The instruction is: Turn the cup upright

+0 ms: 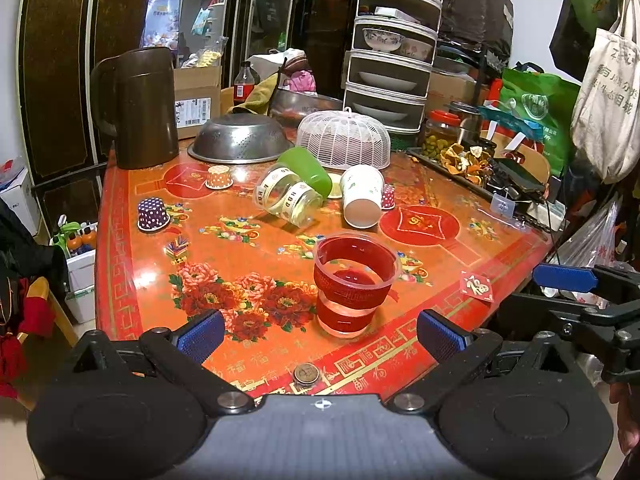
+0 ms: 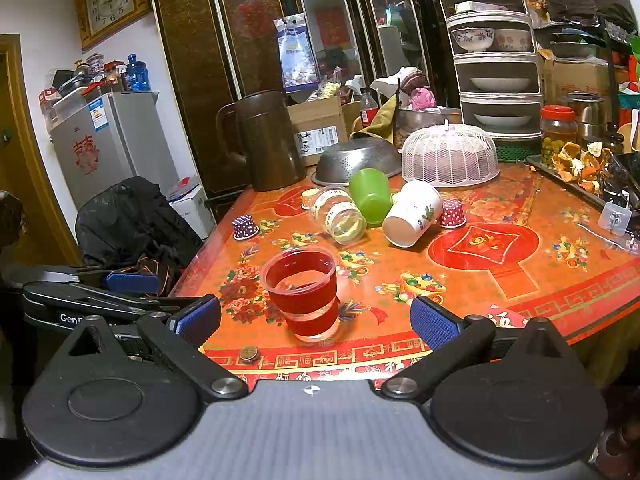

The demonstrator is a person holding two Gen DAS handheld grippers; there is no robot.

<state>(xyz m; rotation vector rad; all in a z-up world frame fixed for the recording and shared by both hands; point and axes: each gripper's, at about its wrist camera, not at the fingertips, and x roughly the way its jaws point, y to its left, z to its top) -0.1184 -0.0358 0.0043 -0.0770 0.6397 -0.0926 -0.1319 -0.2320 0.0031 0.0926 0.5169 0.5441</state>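
A clear plastic cup with a red band (image 1: 354, 284) stands upright near the table's front edge, also in the right wrist view (image 2: 303, 292). Behind it three cups lie on their sides: a clear cup with white ribbon (image 1: 289, 199), a green cup (image 1: 307, 170) and a white paper cup (image 1: 362, 195); they also show in the right wrist view as the clear cup (image 2: 339, 214), the green cup (image 2: 370, 194) and the white cup (image 2: 414, 214). My left gripper (image 1: 320, 334) is open and empty just in front of the red-banded cup. My right gripper (image 2: 316, 322) is open and empty, at the same cup.
Small dotted cups stand upside down: purple (image 1: 152, 214), orange (image 1: 219, 177), red (image 2: 452, 213). A brown jug (image 1: 138, 108), steel colander (image 1: 240, 138), white mesh cover (image 1: 344, 140) and tiered dish rack (image 1: 390, 48) stand at the back. A coin (image 1: 306, 374) lies at the front edge.
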